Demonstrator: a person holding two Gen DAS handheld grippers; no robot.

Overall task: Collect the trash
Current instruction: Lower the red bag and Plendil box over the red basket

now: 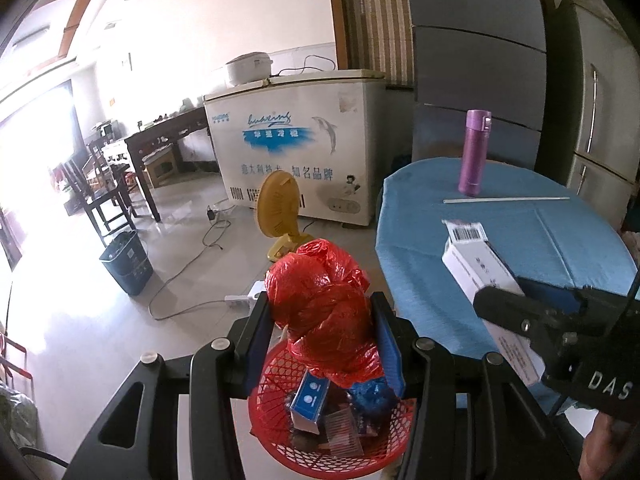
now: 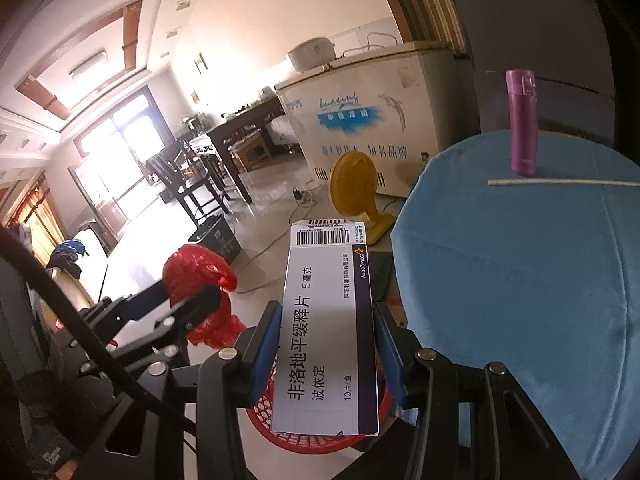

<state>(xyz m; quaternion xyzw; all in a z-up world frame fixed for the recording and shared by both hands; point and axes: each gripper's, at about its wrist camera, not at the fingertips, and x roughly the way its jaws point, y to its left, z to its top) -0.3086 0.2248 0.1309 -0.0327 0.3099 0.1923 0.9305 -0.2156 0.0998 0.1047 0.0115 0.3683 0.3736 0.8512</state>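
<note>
My left gripper (image 1: 322, 316) is shut on a crumpled red plastic bag (image 1: 320, 296) and holds it above a red mesh basket (image 1: 280, 432) on the floor. The basket holds a small blue and white box (image 1: 310, 400), a blue wrapper and other scraps. My right gripper (image 2: 326, 332) is shut on a white medicine box (image 2: 328, 328) with black Chinese print and a barcode, held over the same basket (image 2: 320, 442). That box (image 1: 480, 268) and the right gripper also show at the right of the left wrist view. The red bag (image 2: 200, 276) shows at the left of the right wrist view.
A round table with a blue cloth (image 1: 540, 240) stands to the right, bearing a purple flask (image 1: 474, 152) and a white stick (image 1: 506, 199). A yellow fan (image 1: 280, 208), a white chest freezer (image 1: 292, 140), a dark bin (image 1: 126, 260) and floor cables lie ahead. Dark chairs stand at the left.
</note>
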